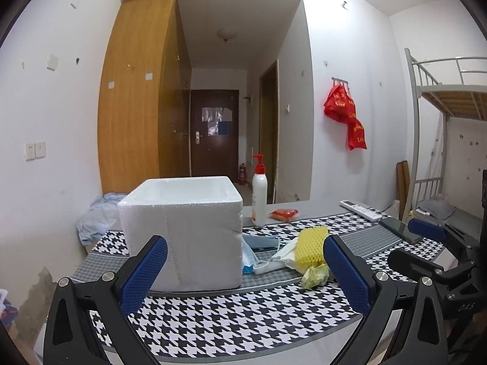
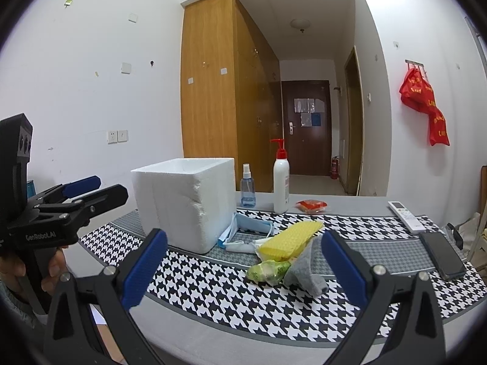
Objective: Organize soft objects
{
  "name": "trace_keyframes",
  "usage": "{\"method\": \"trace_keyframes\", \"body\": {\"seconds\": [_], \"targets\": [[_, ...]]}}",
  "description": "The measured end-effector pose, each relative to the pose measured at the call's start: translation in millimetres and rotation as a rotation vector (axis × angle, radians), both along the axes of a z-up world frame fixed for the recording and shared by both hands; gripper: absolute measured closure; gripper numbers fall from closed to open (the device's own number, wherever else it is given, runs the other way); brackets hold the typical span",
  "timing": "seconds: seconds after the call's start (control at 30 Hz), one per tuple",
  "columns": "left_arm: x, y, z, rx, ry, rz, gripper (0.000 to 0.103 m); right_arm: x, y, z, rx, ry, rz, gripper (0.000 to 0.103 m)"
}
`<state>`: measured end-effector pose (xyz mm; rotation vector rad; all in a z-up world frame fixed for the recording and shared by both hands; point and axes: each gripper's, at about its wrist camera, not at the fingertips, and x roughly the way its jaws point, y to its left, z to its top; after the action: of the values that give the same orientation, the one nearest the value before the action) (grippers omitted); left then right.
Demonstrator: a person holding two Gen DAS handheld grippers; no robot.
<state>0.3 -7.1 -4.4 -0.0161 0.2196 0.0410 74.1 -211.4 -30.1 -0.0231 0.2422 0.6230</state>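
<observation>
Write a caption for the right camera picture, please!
Open right gripper faces a pile of soft things beside a white foam box.

Black hand-held gripper (image 2: 245,269) frames; blue textured finger pads (image 2: 145,269); silver screws; "GenRobot.AI" lettering

On the tabletop (image 2: 213,328), foam box (image 2: 185,200) at left; masks (image 2: 246,231), sponge (image 2: 289,240), wrapper (image 2: 268,270) and sock (image 2: 307,270) heaped just right of it. Behind, spray bottle (image 2: 248,188) and pump bottle (image 2: 281,185). Far right, remote (image 2: 406,216) behind phone (image 2: 441,254).
</observation>
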Motion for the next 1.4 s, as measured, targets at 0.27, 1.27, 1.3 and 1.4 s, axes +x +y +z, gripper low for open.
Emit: {"method": "trace_keyframes", "body": {"seconds": [0.27,1.27,1.3,1.4], "targets": [[-1,1,2,-0.009,-0.001,0.0,0.001,-1,-3,1,0.008,0.001,0.003,0.001],[7,-1,6,-0.049,0.022,-0.011,0.001,2,-17,3,0.014,0.003,-0.042,0.001],[9,-2,6,-0.053,0.028,-0.022,0.001,5,-16,2,0.006,0.01,-0.044,0.001],[15,-3,3,-0.059,0.038,-0.027,0.001,11,-14,-3,-0.017,0.022,-0.051,0.001]]}}
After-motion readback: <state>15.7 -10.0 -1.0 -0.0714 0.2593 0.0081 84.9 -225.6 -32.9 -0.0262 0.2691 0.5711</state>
